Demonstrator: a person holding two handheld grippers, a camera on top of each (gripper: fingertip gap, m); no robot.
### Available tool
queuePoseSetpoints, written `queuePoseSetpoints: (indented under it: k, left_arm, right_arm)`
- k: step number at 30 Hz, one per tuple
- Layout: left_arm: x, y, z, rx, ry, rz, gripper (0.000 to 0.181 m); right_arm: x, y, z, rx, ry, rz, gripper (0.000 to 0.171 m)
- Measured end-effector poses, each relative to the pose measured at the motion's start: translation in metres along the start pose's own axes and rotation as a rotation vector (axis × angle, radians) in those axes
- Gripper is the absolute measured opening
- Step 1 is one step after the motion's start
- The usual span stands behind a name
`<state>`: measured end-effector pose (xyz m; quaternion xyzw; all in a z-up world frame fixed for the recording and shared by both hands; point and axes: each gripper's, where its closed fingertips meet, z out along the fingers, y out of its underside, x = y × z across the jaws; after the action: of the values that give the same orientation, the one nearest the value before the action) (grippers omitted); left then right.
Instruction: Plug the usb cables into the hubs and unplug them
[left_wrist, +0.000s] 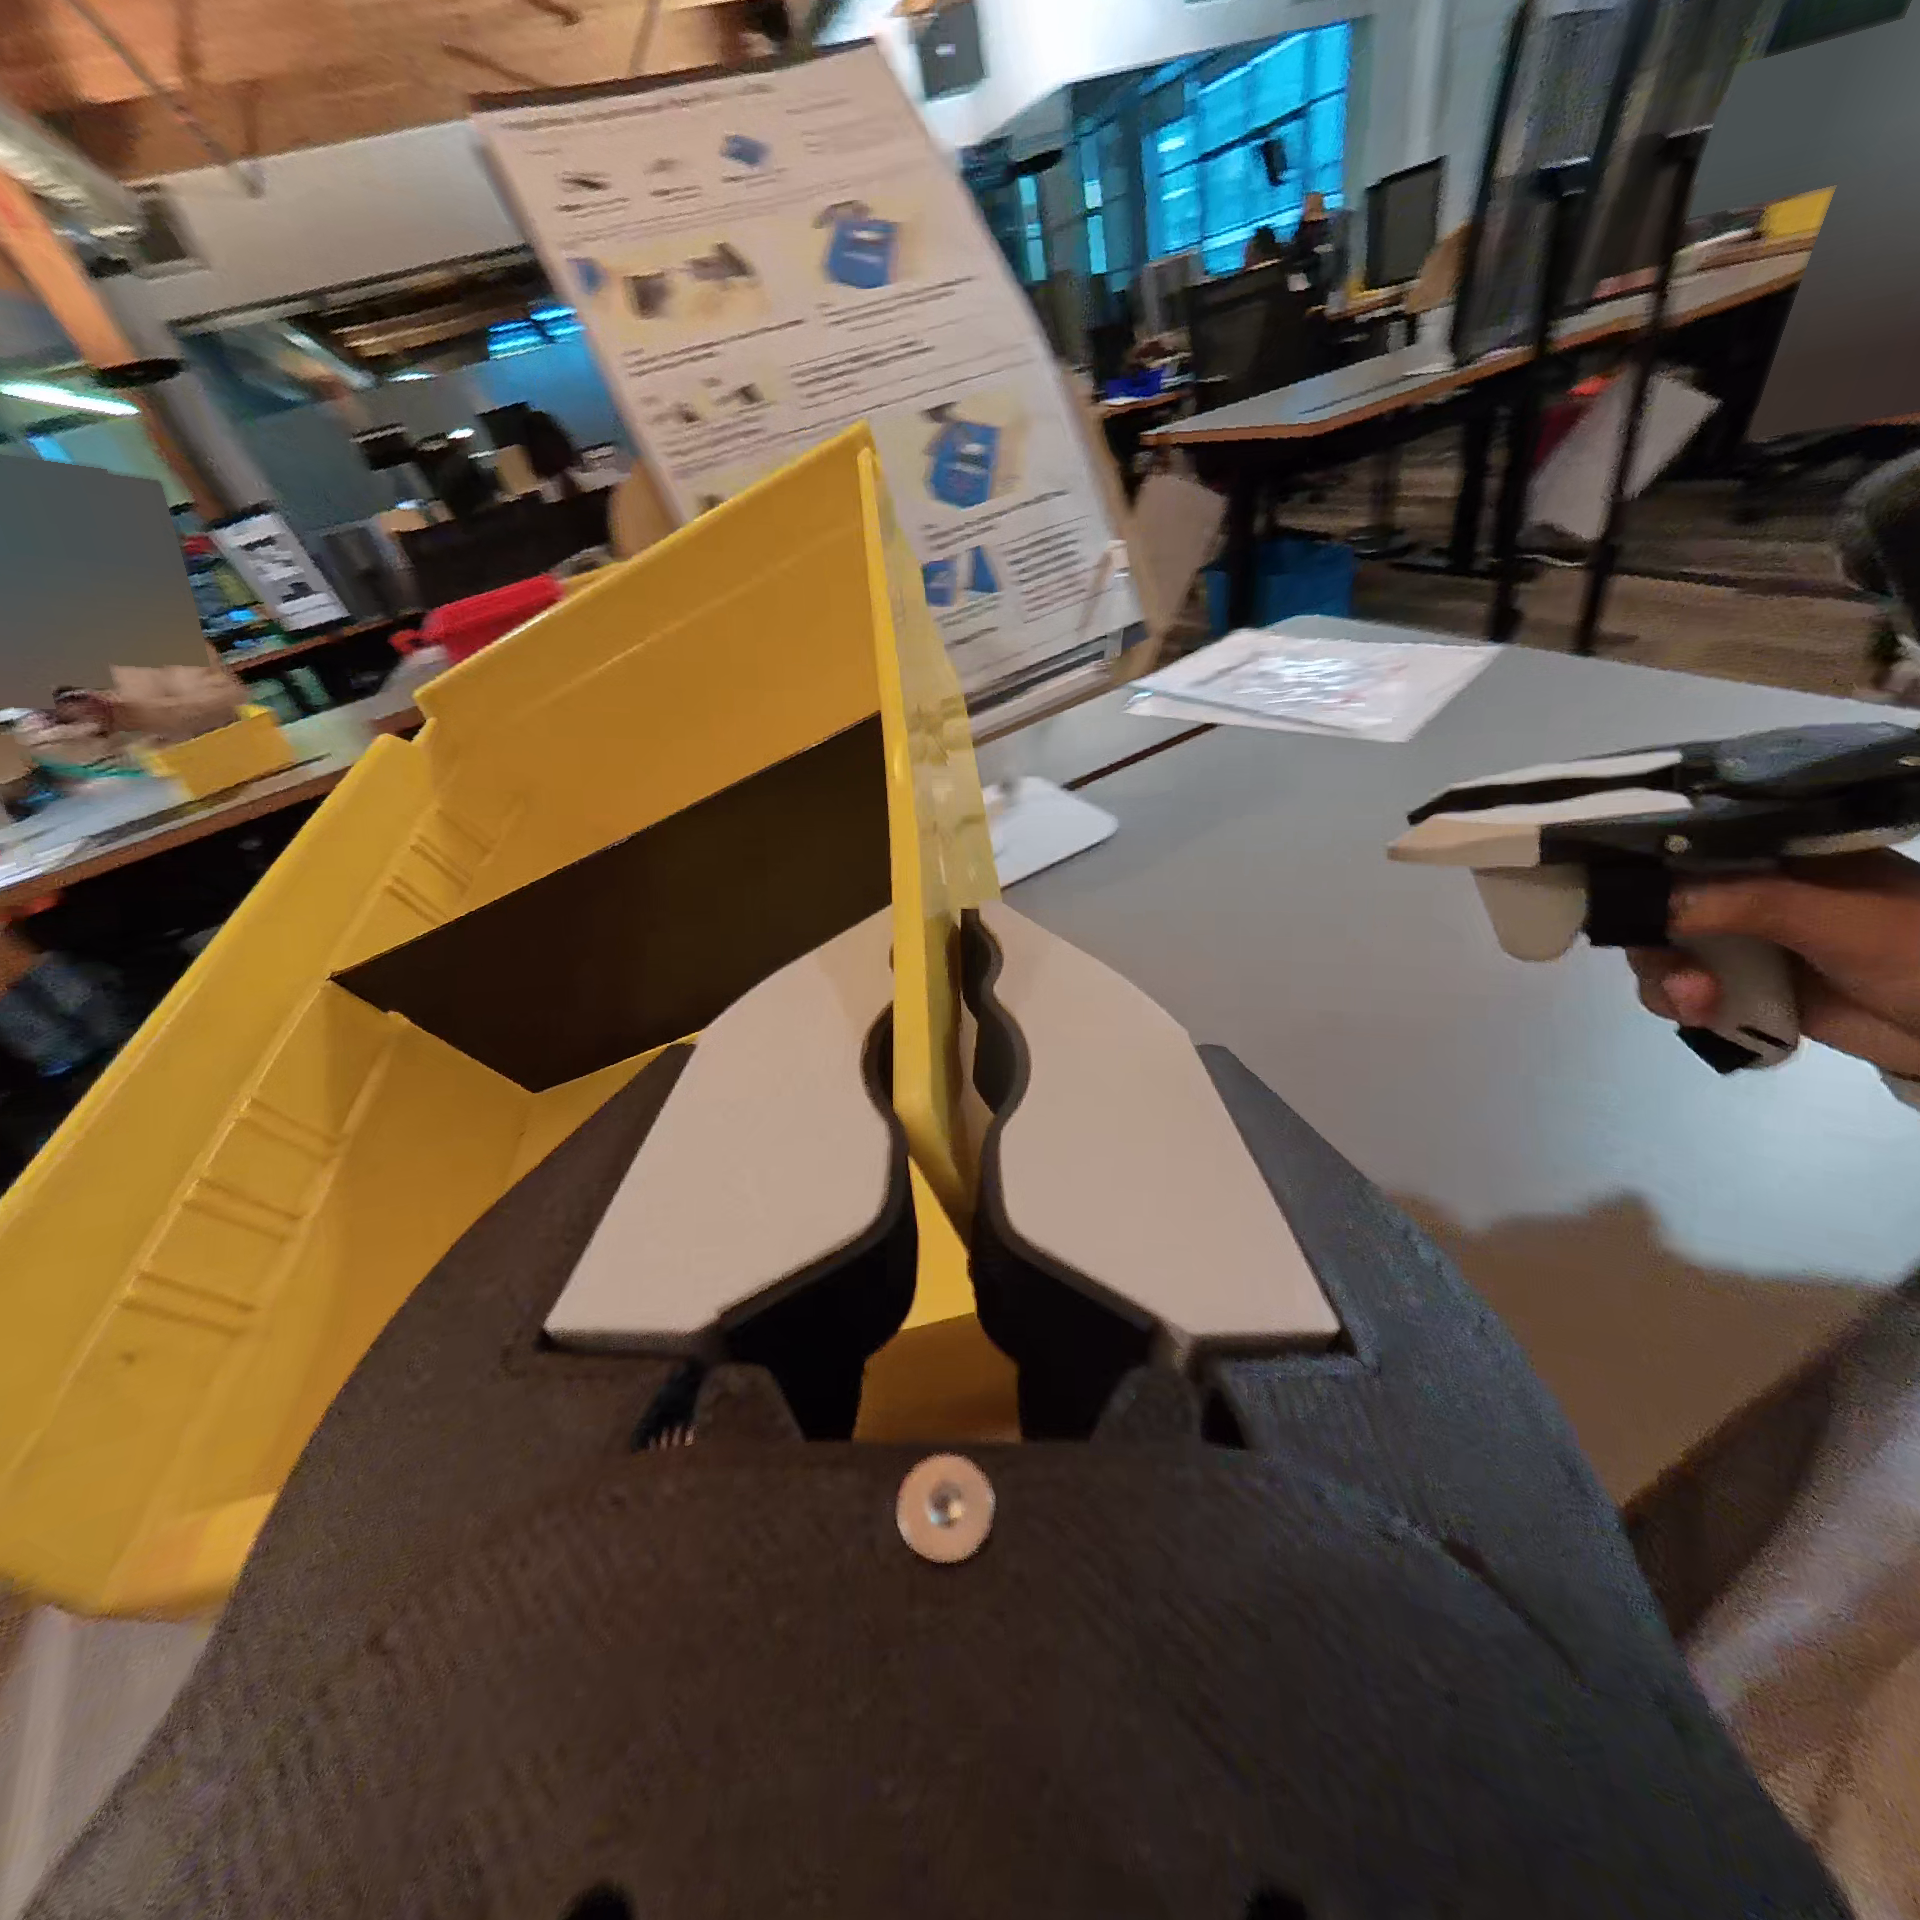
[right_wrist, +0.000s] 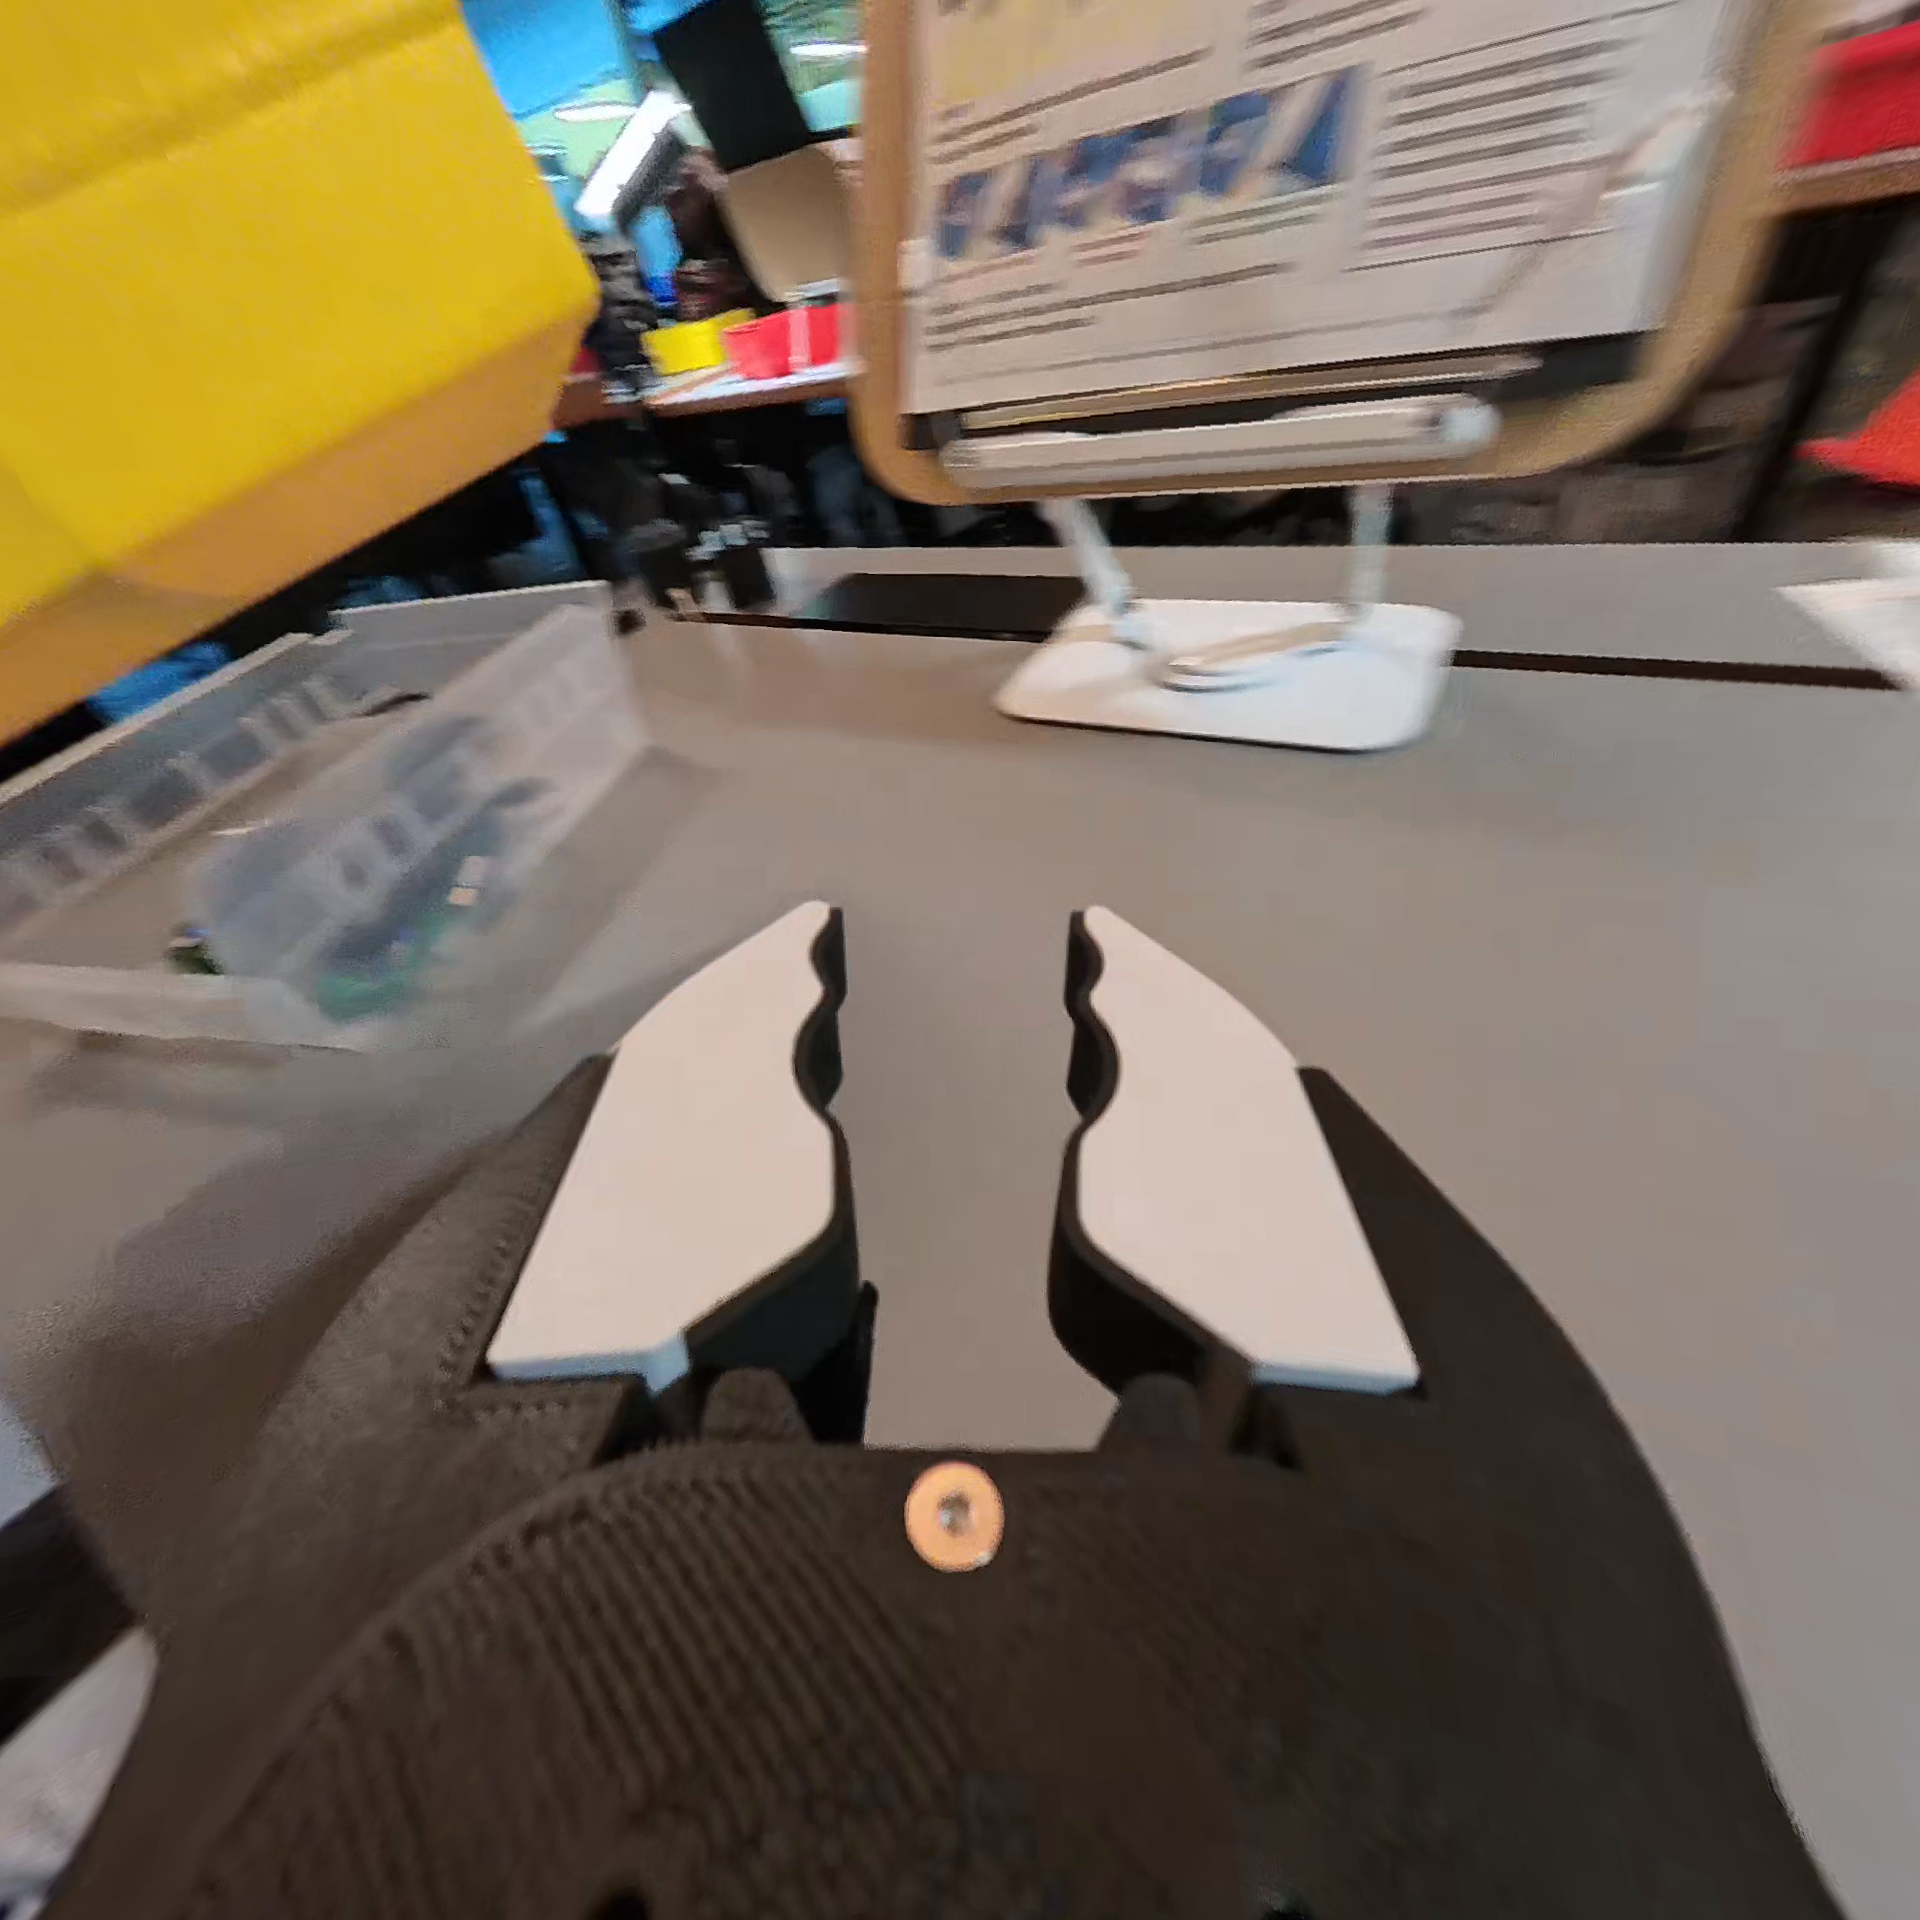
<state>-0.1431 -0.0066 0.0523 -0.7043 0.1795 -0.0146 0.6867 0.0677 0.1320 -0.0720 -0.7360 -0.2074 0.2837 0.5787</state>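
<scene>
No plugging is evident: left gripper (left_wrist: 928, 935) clamps a raised yellow bin (left_wrist: 520, 935) wall at 12 o'clock, right gripper (right_wrist: 951, 920) gapes empty, cables and hubs unseen.

From the left wrist view we look along the fingers, close against a tilted yellow bin (left_wrist: 520, 935) filling the left of the frame, facing a poster board (left_wrist: 810, 343) at upper centre. The right wrist view sits low over the grey table (right_wrist: 1351, 987), facing that board (right_wrist: 1299, 208); the bin (right_wrist: 239, 291) fills its upper left.
</scene>
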Motion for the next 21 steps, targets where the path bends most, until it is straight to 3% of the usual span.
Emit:
queuePoseSetpoints:
  k: [4, 9, 14, 21]
  left_arm:
    - [0.081, -0.004, 0.03, 0.004, 0.199, -0.013, 0.004]
    - [0.173, 0.013, 0.079, -0.052, 0.419, -0.062, 0.005]
    - [0.239, 0.056, 0.123, -0.149, 0.512, -0.053, 0.005]
    - [0.295, 0.084, 0.154, -0.131, 0.549, -0.014, 0.007]
  right_arm:
    - [0.071, 0.002, -0.058, 0.003, 0.171, 0.014, 0.039]
    - [0.109, -0.001, -0.111, 0.093, 0.256, 0.054, 0.037]
    - [0.118, 0.006, -0.122, 0.104, 0.201, 0.133, 0.036]
    - [0.116, 0.042, -0.12, -0.025, 0.124, 0.257, 0.039]
